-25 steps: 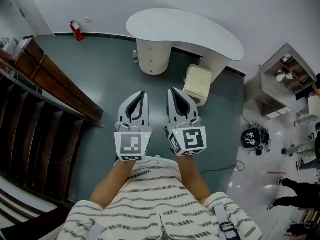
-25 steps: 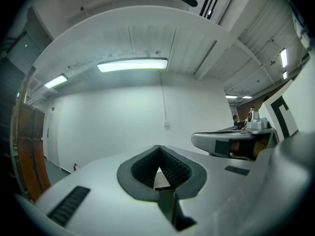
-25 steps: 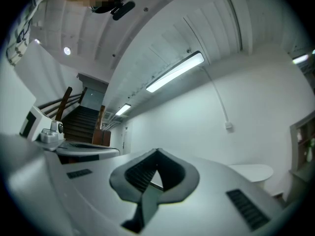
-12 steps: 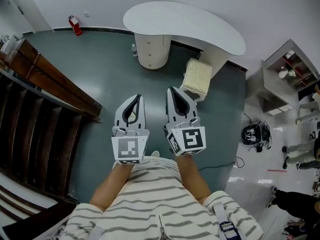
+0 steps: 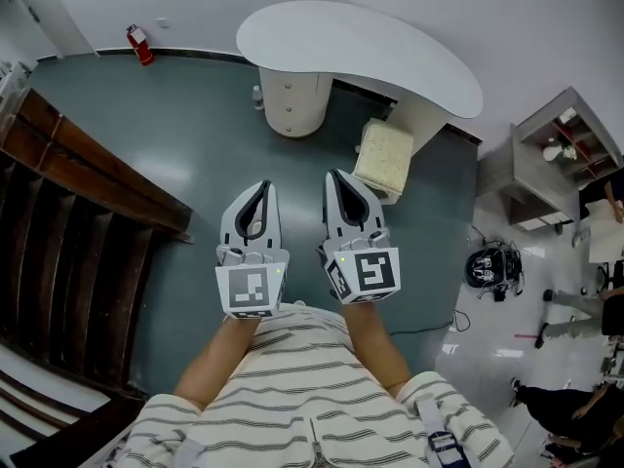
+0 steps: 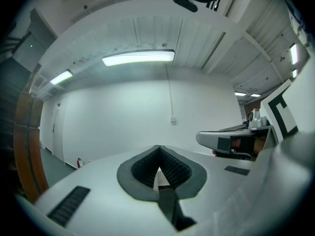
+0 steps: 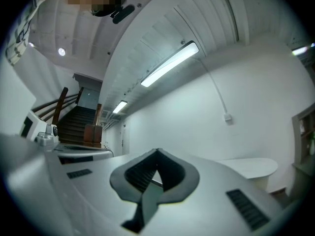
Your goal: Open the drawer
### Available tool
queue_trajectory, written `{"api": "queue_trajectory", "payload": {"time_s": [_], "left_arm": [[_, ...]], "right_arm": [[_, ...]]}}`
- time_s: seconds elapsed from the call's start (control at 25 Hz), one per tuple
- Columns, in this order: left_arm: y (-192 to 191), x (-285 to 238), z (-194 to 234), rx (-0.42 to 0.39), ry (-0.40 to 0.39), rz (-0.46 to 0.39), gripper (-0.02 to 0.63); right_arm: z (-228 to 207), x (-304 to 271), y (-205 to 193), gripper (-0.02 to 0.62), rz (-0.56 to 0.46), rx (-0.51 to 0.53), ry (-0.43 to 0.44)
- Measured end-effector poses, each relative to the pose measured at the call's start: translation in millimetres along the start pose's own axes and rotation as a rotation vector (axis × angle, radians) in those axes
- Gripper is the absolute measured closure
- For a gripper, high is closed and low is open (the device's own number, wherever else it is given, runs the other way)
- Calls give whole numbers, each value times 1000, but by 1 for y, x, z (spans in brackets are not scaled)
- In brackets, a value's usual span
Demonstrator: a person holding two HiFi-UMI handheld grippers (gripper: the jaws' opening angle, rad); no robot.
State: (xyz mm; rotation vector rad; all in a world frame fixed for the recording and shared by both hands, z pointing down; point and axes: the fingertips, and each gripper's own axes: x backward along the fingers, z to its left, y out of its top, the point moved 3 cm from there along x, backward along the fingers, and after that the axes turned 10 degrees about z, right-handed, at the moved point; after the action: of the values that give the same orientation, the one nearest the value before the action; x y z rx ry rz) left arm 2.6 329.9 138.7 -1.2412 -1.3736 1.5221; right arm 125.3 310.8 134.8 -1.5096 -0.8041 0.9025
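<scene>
left gripper (image 5: 263, 187) and right gripper (image 5: 338, 177): both closed, tips meeting, nothing held, side by side above the green floor (image 5: 195, 154). drawer pedestal (image 5: 292, 105) stands well ahead, under the curved white desk (image 5: 370, 52). cream box (image 5: 382, 159) lies ahead of the right gripper, near the pedestal. wooden staircase (image 5: 78, 213) at left; fire extinguisher (image 5: 137, 44) by the wall.

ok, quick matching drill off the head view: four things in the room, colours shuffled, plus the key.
Things:
1. fire extinguisher
2. curved desk top
3. square cushioned block beside the desk
4. staircase

Colours:
A. dark brown
B. cream
C. red
D. white

Pairs: 1-C, 2-D, 3-B, 4-A
</scene>
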Motion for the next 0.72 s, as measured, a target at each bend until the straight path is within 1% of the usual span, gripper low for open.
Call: {"api": "queue_trajectory", "payload": {"time_s": [0.32,0.48,0.64,0.72], "left_arm": [[14,-72,40,26,-17,-20,600],[24,-116,69,28,-32,-28,600],[38,-158,98,38,-79,-44,600],[43,-179,112,40,-96,-40,600]], "right_arm": [[-25,-77,9,581,20,4,-10],[-35,-125,18,581,21,7,-28],[-41,-176,27,581,21,-2,-58],[-44,-200,31,581,26,-4,-72]]}}
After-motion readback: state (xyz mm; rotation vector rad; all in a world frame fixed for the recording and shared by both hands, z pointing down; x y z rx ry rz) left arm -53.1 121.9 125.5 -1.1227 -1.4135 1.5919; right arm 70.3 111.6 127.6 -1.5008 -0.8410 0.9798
